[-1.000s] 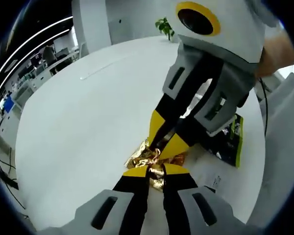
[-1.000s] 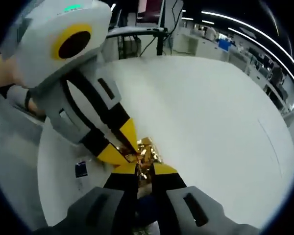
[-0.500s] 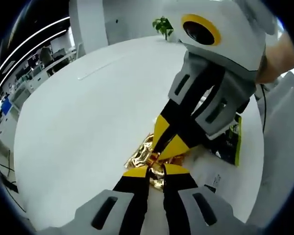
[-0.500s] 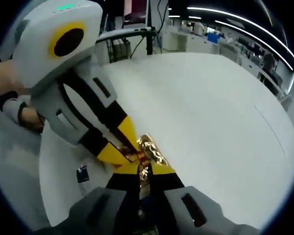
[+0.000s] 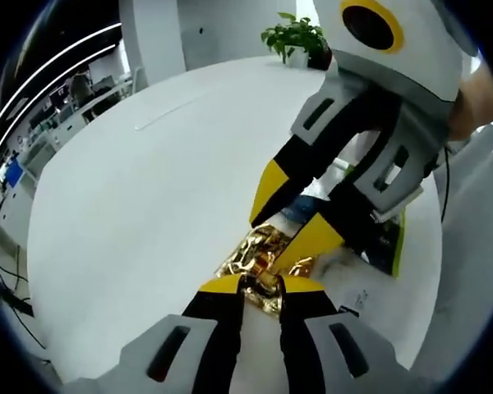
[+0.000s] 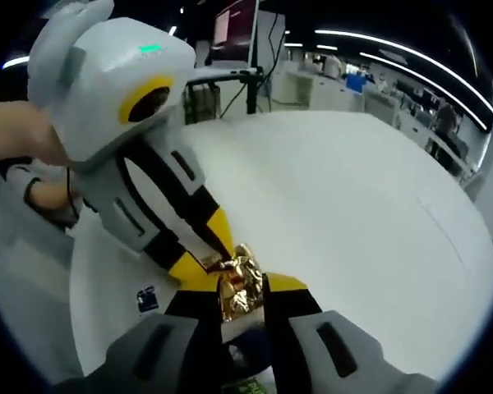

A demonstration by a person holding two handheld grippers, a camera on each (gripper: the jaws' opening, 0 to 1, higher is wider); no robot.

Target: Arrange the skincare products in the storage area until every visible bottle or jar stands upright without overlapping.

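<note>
A crumpled gold foil packet (image 5: 259,256) lies on the round white table (image 5: 123,213). My left gripper (image 5: 260,287) is shut on the packet's near edge, and gold foil shows between its yellow tips. My right gripper (image 5: 294,217) comes down from the upper right, its jaws spread open above the packet's far side. In the right gripper view the foil packet (image 6: 240,283) sits between my right gripper's (image 6: 242,294) parted jaws. There my left gripper (image 6: 216,264) reaches in from the left and pinches the packet.
A dark green and black packet (image 5: 388,238) lies just right of the foil, with a white printed sheet (image 5: 357,300) beside it. A potted plant (image 5: 300,37) stands at the table's far edge. A hand (image 6: 16,156) holds the left gripper. Open table (image 6: 353,213) spreads to the right.
My right gripper has opened and let go of the foil packet; its jaws now stand well apart. My left gripper keeps its hold. Both views have shifted slightly.
</note>
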